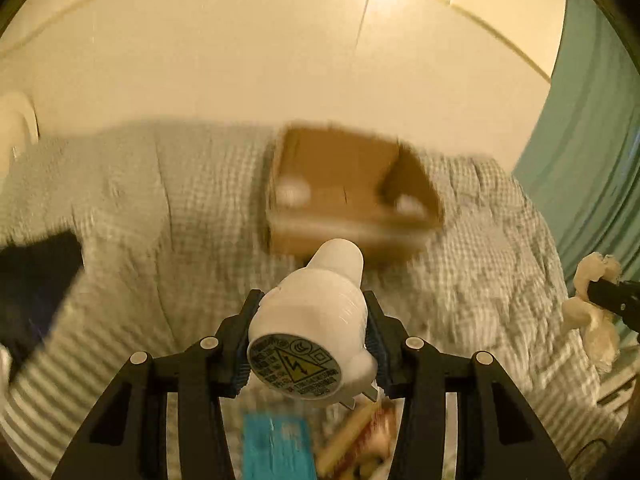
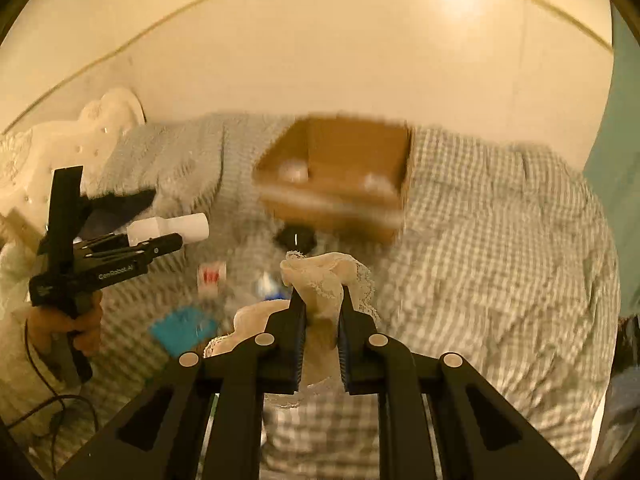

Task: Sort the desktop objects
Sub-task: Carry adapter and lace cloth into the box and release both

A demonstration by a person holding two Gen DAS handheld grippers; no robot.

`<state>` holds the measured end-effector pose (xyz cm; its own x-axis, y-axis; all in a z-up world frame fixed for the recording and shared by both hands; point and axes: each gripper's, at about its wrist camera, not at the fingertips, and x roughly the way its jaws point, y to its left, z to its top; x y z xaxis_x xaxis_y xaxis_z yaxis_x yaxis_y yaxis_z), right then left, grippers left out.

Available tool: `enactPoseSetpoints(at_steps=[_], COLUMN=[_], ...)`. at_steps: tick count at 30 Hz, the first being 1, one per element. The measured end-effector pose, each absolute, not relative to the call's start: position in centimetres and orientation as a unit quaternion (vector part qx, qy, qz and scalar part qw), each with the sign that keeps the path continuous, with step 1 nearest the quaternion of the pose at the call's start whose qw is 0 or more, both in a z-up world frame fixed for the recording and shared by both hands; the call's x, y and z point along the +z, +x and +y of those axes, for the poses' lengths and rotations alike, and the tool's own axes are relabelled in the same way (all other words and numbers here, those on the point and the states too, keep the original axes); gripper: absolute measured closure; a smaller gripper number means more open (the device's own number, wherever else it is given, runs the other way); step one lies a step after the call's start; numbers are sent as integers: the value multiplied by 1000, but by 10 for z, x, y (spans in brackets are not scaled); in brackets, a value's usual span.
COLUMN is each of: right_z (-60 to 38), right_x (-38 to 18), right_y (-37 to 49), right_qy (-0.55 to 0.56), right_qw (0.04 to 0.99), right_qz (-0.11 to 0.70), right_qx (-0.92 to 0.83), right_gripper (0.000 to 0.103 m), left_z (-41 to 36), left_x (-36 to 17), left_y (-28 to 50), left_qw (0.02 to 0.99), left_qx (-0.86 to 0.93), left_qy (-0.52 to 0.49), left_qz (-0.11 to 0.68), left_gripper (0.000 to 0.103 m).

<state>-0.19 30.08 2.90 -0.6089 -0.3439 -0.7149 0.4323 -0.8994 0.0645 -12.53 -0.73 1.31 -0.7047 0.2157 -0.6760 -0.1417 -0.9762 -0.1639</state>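
Note:
My left gripper [image 1: 312, 316] is shut on a white plug adapter [image 1: 316, 312] with a round warning label, held above the checked bedcover; it also shows in the right wrist view [image 2: 168, 230]. My right gripper [image 2: 322, 304] is shut on a cream lace cloth [image 2: 324, 280], which also shows at the right edge of the left wrist view [image 1: 592, 304]. An open brown cardboard box [image 1: 344, 192] sits ahead on the bed, with small pale items inside; it shows in the right wrist view too [image 2: 340, 176]. Both views are blurred.
A teal card [image 2: 184, 328], a small red and white packet [image 2: 212, 276], a dark round object [image 2: 296, 238] and other small items lie on the checked bedcover [image 2: 480, 240]. A black cloth [image 1: 36, 280] lies left. A white headboard [image 2: 80, 140] and a teal curtain [image 1: 592, 160] flank the bed.

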Motion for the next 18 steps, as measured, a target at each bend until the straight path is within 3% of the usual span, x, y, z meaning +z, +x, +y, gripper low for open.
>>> enactPoseSetpoints(at_steps=[5, 9, 18], right_z=[286, 276, 268], right_x=[61, 53, -35], right_y=[-50, -109, -255], right_qy=[340, 314, 352], right_qw=[222, 209, 182], right_qz=[28, -18, -55], right_qx=[-913, -926, -916], right_gripper=[90, 90, 89], left_z=[4, 35, 73], left_x=[45, 50, -43], left_y=[-176, -227, -347], left_qw=[109, 113, 86], left_qx=[932, 937, 923], left_qy=[-340, -324, -369], left_qz=[-67, -71, -68], left_gripper=[54, 54, 54])
